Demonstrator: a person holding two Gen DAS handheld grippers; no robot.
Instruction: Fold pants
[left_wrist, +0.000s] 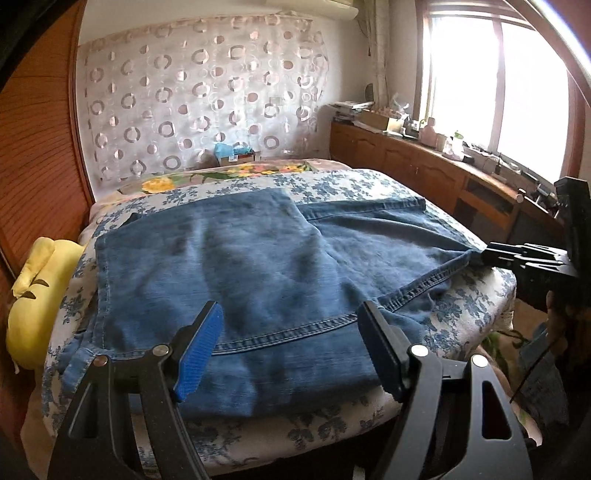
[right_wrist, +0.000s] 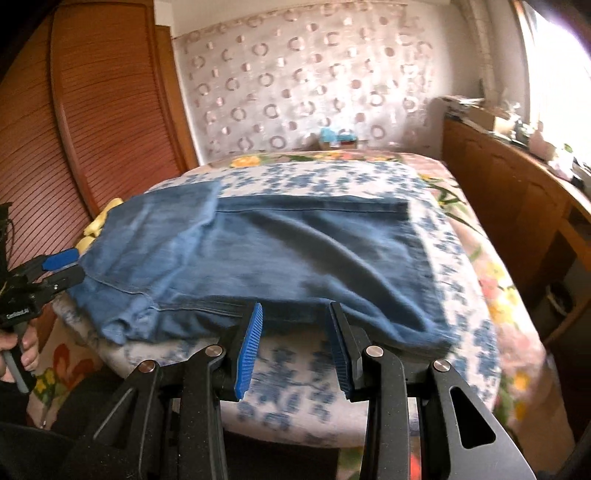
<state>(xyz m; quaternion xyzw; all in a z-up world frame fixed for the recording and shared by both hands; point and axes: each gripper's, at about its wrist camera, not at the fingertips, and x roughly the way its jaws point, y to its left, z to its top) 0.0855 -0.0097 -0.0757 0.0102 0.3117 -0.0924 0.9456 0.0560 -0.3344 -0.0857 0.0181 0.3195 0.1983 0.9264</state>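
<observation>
Blue denim pants (left_wrist: 258, 266) lie spread on a folded blue-flowered quilt (left_wrist: 458, 314) on the bed, with one part folded over the rest. My left gripper (left_wrist: 291, 314) is open, its blue pads just above the pants' near hem. It shows at the left of the right wrist view (right_wrist: 64, 266), at the pants' left edge. My right gripper (right_wrist: 295, 314) is open at the near edge of the pants (right_wrist: 277, 251), with nothing between the pads. It shows at the right of the left wrist view (left_wrist: 484, 254), its tips touching the pants' right corner.
A yellow plush toy (left_wrist: 37, 295) lies left of the quilt. A wooden wardrobe (right_wrist: 92, 110) stands at the left. A wooden cabinet (left_wrist: 424, 166) with clutter runs under the window at the right. A small box (left_wrist: 236, 153) sits at the bed's head.
</observation>
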